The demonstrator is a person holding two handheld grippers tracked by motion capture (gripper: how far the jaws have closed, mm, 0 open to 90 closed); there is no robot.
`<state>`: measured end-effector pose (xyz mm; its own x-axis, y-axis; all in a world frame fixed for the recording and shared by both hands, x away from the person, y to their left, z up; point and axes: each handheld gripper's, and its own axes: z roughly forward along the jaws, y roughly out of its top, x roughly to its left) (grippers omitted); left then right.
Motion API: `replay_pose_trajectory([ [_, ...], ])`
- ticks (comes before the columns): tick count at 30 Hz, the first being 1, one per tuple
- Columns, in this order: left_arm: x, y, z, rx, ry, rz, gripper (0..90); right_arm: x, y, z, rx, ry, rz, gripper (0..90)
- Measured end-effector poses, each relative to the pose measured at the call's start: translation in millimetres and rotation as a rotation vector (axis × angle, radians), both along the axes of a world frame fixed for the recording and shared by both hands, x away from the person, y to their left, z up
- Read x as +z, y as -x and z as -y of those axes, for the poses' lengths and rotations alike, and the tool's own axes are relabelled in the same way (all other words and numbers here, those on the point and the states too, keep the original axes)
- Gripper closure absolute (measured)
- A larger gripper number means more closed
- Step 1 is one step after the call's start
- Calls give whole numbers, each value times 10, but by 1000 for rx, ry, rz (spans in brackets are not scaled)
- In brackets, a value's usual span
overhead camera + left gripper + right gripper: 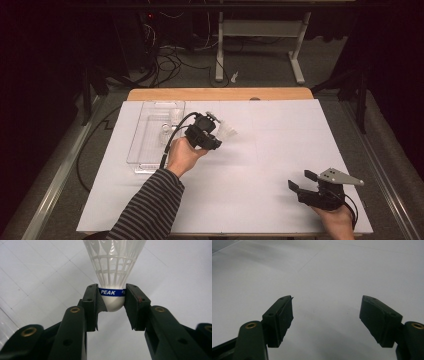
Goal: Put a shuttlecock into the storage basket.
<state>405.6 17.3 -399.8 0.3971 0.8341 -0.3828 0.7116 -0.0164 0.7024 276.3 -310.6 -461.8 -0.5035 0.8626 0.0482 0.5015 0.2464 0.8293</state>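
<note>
A white shuttlecock (113,272) sits pinched by its rounded cork base between the pads of the left gripper (111,305), in the upper middle of the left gripper view. Its blue band, printed PEAK, lies level with the pad tips, and the ribbed plastic skirt fans upward out of the top of the frame. In the high view the shuttlecock (227,131) shows just left of centre, above the white worktop (280,150), its skirt pointing toward the right of the frame. The left gripper (216,135) there is held in a hand (182,156) that comes out of a striped sleeve (150,207) rising from the bottom edge, with a black cable looping from the gripper's back.

Just to the left of that gripper lies a clear plastic tray (145,150), with small pale things inside that are too faint to name.

At the lower right of the high view the right gripper (301,181) rests low over the worktop, well apart from the shuttlecock, its grey three-cornered plate on top. In the right gripper view its jaws stand spread wide with bare white surface between them.
</note>
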Motion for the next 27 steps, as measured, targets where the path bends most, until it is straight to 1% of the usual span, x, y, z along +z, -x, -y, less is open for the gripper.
replay_pose_trajectory([
  [6, -13, 25, -57, 11, 10, -2, 648, -1, -1, -5, 1, -3, 0, 275],
  [11, 14, 47, -118, 18, 16, 0, 649, -1, -1, -4, 0, -3, 0, 275],
  [17, 34, 66, -181, 26, 1, 4, 649, -1, 1, -7, -2, -4, -3, 275],
  [27, 87, 117, -231, 32, 8, 15, 648, -1, 1, -7, -1, -3, -3, 275],
])
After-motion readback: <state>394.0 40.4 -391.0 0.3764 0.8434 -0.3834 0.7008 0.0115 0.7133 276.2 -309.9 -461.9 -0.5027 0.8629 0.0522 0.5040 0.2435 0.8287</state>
